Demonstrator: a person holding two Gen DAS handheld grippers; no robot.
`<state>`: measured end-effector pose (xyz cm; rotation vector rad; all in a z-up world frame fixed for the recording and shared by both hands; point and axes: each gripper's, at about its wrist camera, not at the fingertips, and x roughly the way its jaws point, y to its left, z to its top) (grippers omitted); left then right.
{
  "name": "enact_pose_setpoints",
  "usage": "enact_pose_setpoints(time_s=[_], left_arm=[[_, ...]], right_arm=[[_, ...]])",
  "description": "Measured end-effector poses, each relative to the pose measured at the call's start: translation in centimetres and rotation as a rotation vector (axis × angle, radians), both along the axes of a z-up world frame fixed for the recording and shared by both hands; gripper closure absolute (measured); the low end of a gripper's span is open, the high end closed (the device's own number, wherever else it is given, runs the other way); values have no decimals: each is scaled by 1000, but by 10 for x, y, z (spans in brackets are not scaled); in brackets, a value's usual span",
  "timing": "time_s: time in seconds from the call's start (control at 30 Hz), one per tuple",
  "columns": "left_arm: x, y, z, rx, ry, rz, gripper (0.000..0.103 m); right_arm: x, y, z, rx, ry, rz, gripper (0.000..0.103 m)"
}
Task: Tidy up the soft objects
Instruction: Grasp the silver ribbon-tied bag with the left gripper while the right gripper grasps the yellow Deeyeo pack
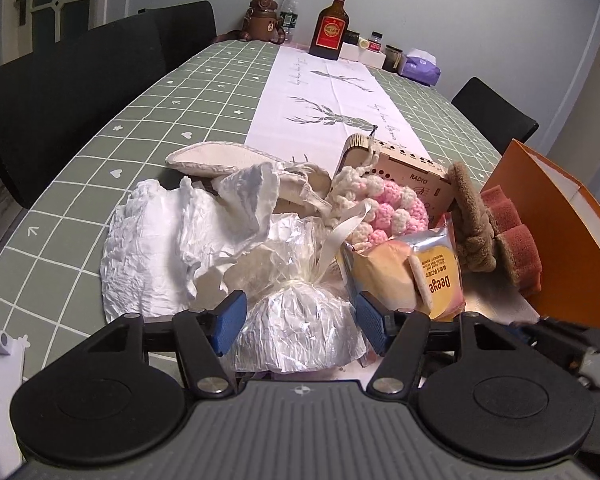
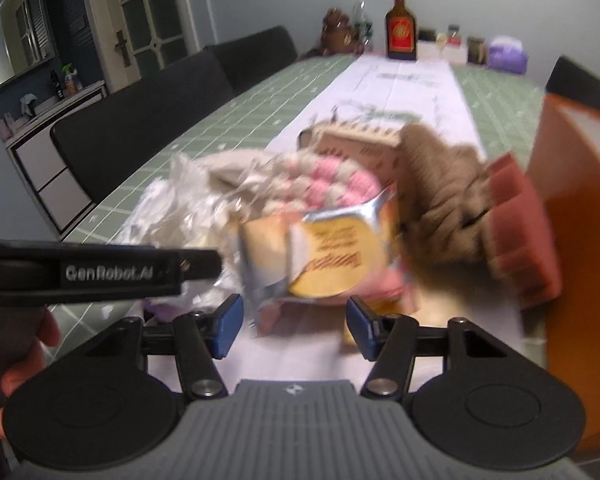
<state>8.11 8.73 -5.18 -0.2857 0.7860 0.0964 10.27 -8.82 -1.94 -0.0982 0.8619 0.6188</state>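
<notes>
A heap of soft things lies on the table. My left gripper (image 1: 300, 322) is open, its blue pads on either side of a tied clear plastic bag (image 1: 296, 328) without squeezing it. Behind it lie a crumpled white bag (image 1: 160, 248), a cream cloth pouch (image 1: 228, 162), a pink and white crochet piece (image 1: 384, 208), a Deege bread packet (image 1: 416, 276), a brown plush (image 1: 472, 220) and a red sponge (image 1: 516, 248). My right gripper (image 2: 294, 326) is open and empty just in front of the bread packet (image 2: 320, 256); the brown plush (image 2: 440, 196) and red sponge (image 2: 524, 232) lie to its right.
An orange box (image 1: 572, 232) stands at the right edge, also in the right wrist view (image 2: 580, 240). A wooden radio box (image 1: 404, 164) sits behind the heap. Bottles and jars (image 1: 332, 24) stand at the far end. Black chairs (image 1: 80, 92) line the left side.
</notes>
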Motion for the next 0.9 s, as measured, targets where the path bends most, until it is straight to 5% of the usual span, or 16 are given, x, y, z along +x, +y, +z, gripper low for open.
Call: enact_pose_setpoints(time_s=[0.23, 0.33, 0.67, 0.9], left_arm=[[1, -1, 0, 1, 3, -1, 30], [2, -5, 0, 19, 3, -1, 27], [-13, -15, 5, 48, -28, -31, 56], [-58, -30, 21, 17, -67, -143, 58]], right_arm=[[9, 14, -23, 50, 63, -26, 92], [6, 13, -21, 59, 56, -21, 103], [-39, -24, 13, -2, 2, 55, 103], [-73, -71, 19, -6, 15, 61, 103]])
